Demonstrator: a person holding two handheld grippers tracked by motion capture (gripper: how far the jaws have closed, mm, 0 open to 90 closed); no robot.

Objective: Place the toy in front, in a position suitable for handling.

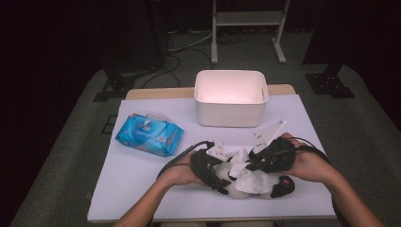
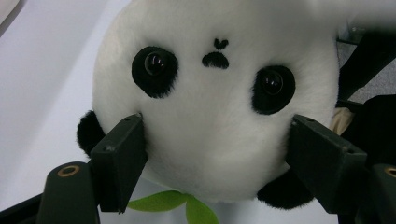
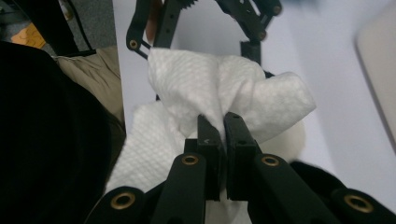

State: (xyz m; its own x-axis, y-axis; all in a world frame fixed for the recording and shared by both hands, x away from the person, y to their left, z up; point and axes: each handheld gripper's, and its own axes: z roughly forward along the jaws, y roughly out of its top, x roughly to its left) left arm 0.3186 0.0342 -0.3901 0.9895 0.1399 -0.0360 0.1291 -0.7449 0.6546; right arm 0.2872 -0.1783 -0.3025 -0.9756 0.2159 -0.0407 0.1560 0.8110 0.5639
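**White wipe pinched over a plush panda**

White and black plush, one panda toy (image 1: 257, 182) lying on the pale table (image 1: 142, 189) near the front edge, between the two hands. One wet wipe (image 1: 246, 172) is draped across it, crumpled and quilted in texture. One blue pack of wipes (image 1: 149, 134) sits well apart to the left, and one white bin (image 1: 231, 98) stands at the far side of the table, beyond both grippers.

Two grippers in play. The left gripper (image 2: 217, 140) has its jaws spread wide around the panda's head, pads pressing into the plush on either cheek, so the toy is clamped; the face with its two black eye patches looks straight along the jaws, and a green leaf (image 2: 173, 203) pokes out beneath the chin. The left hand (image 1: 177, 174) comes in low from the bottom, forearm angled to the right.

The right gripper (image 3: 223, 133) has its jaws drawn tight together, a fold of the wipe nipped between the tips. The right hand (image 1: 309, 163) reaches in from the right, gripper pointing left across the toy.
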